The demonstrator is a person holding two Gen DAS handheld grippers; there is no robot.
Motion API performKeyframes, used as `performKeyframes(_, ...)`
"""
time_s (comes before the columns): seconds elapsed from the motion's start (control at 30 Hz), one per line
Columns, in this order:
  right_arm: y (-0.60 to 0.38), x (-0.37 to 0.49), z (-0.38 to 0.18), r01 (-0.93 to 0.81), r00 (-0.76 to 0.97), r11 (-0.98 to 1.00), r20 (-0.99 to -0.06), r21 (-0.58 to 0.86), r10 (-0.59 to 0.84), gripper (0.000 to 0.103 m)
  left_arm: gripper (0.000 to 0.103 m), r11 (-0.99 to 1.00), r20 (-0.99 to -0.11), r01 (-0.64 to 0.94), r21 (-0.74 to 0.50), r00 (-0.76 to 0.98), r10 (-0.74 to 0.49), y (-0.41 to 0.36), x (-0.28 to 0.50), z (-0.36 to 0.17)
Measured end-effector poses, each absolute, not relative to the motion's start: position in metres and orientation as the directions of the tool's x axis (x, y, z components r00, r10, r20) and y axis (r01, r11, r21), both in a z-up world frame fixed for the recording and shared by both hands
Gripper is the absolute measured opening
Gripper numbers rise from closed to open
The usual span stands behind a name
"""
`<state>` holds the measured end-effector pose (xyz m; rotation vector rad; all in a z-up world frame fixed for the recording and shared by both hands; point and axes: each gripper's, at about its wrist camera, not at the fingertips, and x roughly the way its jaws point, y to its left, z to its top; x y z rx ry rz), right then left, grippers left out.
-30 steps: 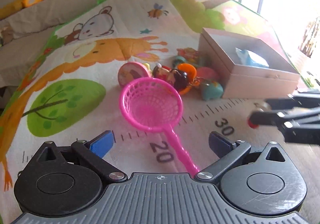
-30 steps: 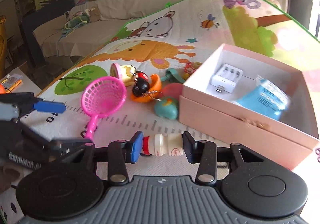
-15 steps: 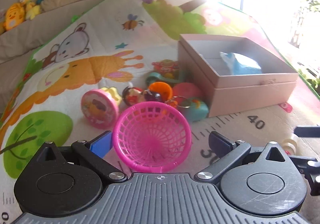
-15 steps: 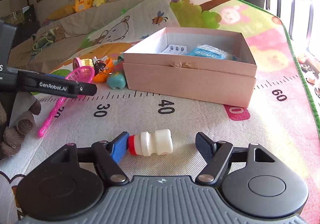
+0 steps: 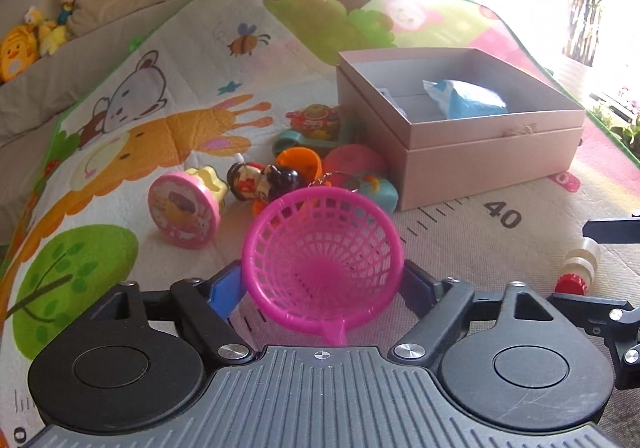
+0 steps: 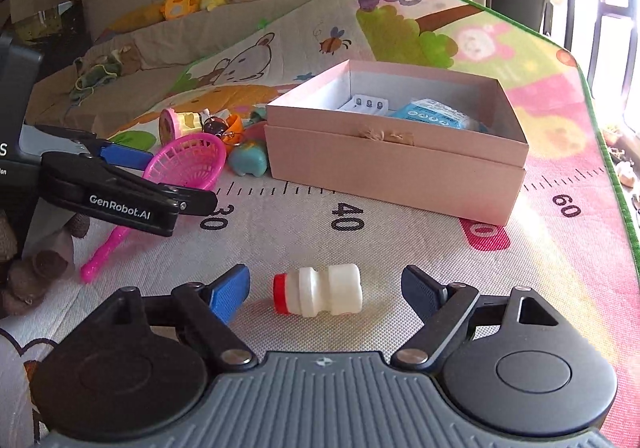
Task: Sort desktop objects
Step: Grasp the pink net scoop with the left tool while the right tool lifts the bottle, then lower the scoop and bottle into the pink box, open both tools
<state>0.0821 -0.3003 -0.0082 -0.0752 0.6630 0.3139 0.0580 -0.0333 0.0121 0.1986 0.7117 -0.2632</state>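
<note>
A pink plastic net scoop (image 5: 324, 252) sits between the fingers of my left gripper (image 5: 324, 284), whose jaws stand open around its bowl; it also shows in the right wrist view (image 6: 188, 163). A small white bottle with a red cap (image 6: 320, 295) lies on its side on the mat between the open fingers of my right gripper (image 6: 326, 288), touched by neither; it also shows in the left wrist view (image 5: 578, 268). An open pink box (image 6: 400, 151) holds a blue packet (image 6: 432, 113) and a white charger (image 6: 366, 103).
A heap of small toys lies left of the box: a pink round toy (image 5: 184, 207), a doll figure (image 5: 260, 177), an orange cup (image 5: 300, 165), a teal toy (image 5: 380, 191). The play mat (image 6: 540, 288) ends at a green edge on the right. Plush toys line the back.
My right gripper has opened and let go of the bottle, which now lies on the mat. My left gripper has moved forward until the scoop's bowl is between its fingers.
</note>
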Motion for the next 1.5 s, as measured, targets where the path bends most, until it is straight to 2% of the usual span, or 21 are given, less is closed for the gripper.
performKeyframes(0.07,-0.298,0.082,-0.009,-0.315,0.74,0.949,-0.622,0.015,0.256,0.057,0.086,0.95,-0.669,0.302,0.086,0.724,-0.169,-0.032,0.054,0.014)
performKeyframes(0.17,-0.297,0.08,-0.008,-0.327,0.733,0.945,-0.631,0.002,0.255,0.043,0.086,0.938,-0.661,0.33,0.108,0.728,-0.18,-0.033,0.04,0.021)
performKeyframes(0.3,-0.303,0.067,0.008,-0.396,0.703,0.917,-0.632,0.033,0.327,0.043,0.086,0.911,-0.64,0.393,0.126,0.733,-0.228,-0.037,0.013,0.049)
performKeyframes(0.37,-0.314,0.061,0.031,-0.409,0.722,0.912,-0.601,0.026,0.342,0.043,0.086,0.899,-0.612,0.425,0.11,0.741,-0.275,-0.039,0.003,0.075)
performKeyframes(0.43,-0.33,0.056,0.065,-0.397,0.768,0.917,-0.536,0.032,0.351,0.043,0.086,0.89,-0.559,0.441,0.117,0.77,-0.308,-0.044,-0.002,0.104)
performKeyframes(0.57,-0.36,0.048,0.138,-0.36,0.868,0.933,-0.358,0.022,0.343,0.043,0.086,0.88,-0.397,0.441,0.179,0.85,-0.346,-0.067,0.005,0.165)
performKeyframes(0.67,-0.37,0.05,0.172,-0.324,0.914,0.946,-0.264,-0.015,0.309,0.043,0.086,0.88,-0.36,0.441,0.175,0.861,-0.36,-0.088,0.035,0.186)
performKeyframes(0.73,-0.374,0.057,0.179,-0.3,0.926,0.954,-0.248,-0.024,0.285,0.043,0.086,0.879,-0.361,0.452,0.15,0.853,-0.377,-0.103,0.061,0.189)
performKeyframes(0.83,-0.381,0.074,0.175,-0.276,0.927,0.961,-0.268,-0.012,0.263,0.043,0.086,0.873,-0.385,0.471,0.126,0.834,-0.394,-0.125,0.107,0.176)
performKeyframes(0.9,-0.386,0.089,0.164,-0.267,0.919,0.964,-0.3,0.006,0.256,0.043,0.088,0.856,-0.472,0.512,0.079,0.775,-0.42,-0.14,0.142,0.155)
performKeyframes(0.93,-0.388,0.096,0.159,-0.26,0.915,0.965,-0.314,0.014,0.251,0.043,0.094,0.857,-0.513,0.511,0.064,0.754,-0.411,-0.145,0.155,0.144)
performKeyframes(0.97,-0.391,0.104,0.153,-0.248,0.911,0.968,-0.335,0.026,0.242,0.043,0.096,0.866,-0.554,0.497,0.051,0.736,-0.39,-0.148,0.17,0.128)
performKeyframes(1.03,-0.397,0.122,0.14,-0.213,0.9,0.976,-0.379,0.052,0.216,0.043,0.096,0.882,-0.592,0.47,0.034,0.721,-0.361,-0.143,0.185,0.103)
performKeyframes(1.17,-0.398,0.148,0.125,-0.176,0.889,0.983,-0.423,0.043,0.177,0.043,0.098,0.9,-0.586,0.434,-0.033,0.721,-0.369,-0.103,0.175,0.086)
performKeyframes(1.33,-0.378,0.192,0.116,-0.217,0.854,0.974,-0.472,0.059,0.219,0.043,0.102,0.898,-0.53,0.435,-0.06,0.749,-0.398,-0.058,0.132,0.082)
performKeyframes(1.43,-0.358,0.226,0.109,-0.205,0.851,0.978,-0.487,0.033,0.195,0.043,0.102,0.898,-0.549,0.431,-0.088,0.731,-0.405,-0.043,0.106,0.071)
performKeyframes(1.5,-0.35,0.245,0.104,-0.19,0.847,0.982,-0.502,0.019,0.174,0.051,0.102,0.903,-0.574,0.416,-0.107,0.716,-0.398,-0.035,0.095,0.06)
